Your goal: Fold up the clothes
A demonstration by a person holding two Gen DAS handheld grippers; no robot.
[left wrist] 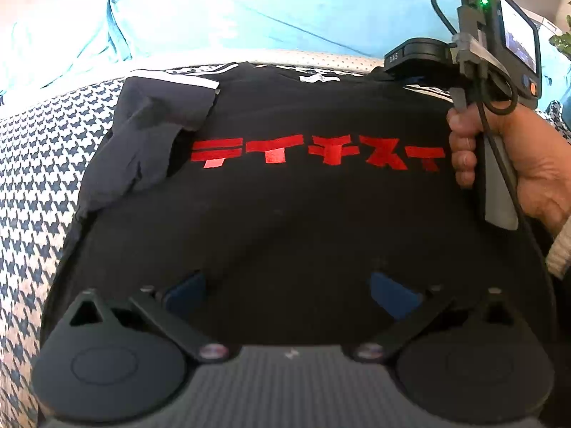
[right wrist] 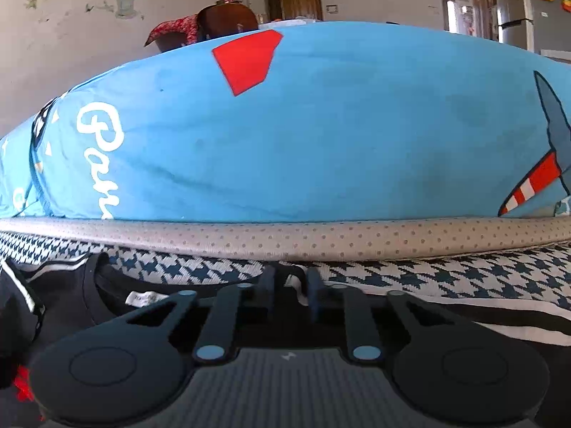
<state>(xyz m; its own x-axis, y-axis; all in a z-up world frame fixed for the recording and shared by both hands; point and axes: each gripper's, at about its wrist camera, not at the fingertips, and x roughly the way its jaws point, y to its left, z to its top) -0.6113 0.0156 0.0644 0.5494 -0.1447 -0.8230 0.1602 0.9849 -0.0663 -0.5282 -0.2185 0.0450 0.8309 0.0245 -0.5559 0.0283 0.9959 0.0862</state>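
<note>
1. Left wrist view: a black T-shirt (left wrist: pixel 285 207) with red lettering (left wrist: pixel 317 153) is lying spread flat on a houndstooth cover (left wrist: pixel 32 164).
2. Same view: the shirt's left sleeve (left wrist: pixel 157 135) is lying folded inward over the chest, its white stripes showing at the top.
3. Same view: the left tool (left wrist: pixel 287 289) is hovering over the shirt's lower part, its blue fingers (left wrist: pixel 392 294) standing wide apart with nothing between them.
4. Same view: a hand (left wrist: pixel 514 164) is gripping the right tool's handle at the shirt's right shoulder; a blue blanket (left wrist: pixel 249 10) is lying beyond the shirt.
5. Right wrist view: the right tool (right wrist: pixel 291 285) is sitting low at the shirt's (right wrist: pixel 71 296) striped shoulder edge, fingers (right wrist: pixel 266 285) drawn nearly together and pinching a fold of the black-and-white cloth.
6. Same view: the collar label (right wrist: pixel 144 297) is showing at left; a dotted grey edge (right wrist: pixel 321 237) and the blue blanket (right wrist: pixel 321 125) are rising behind.
</note>
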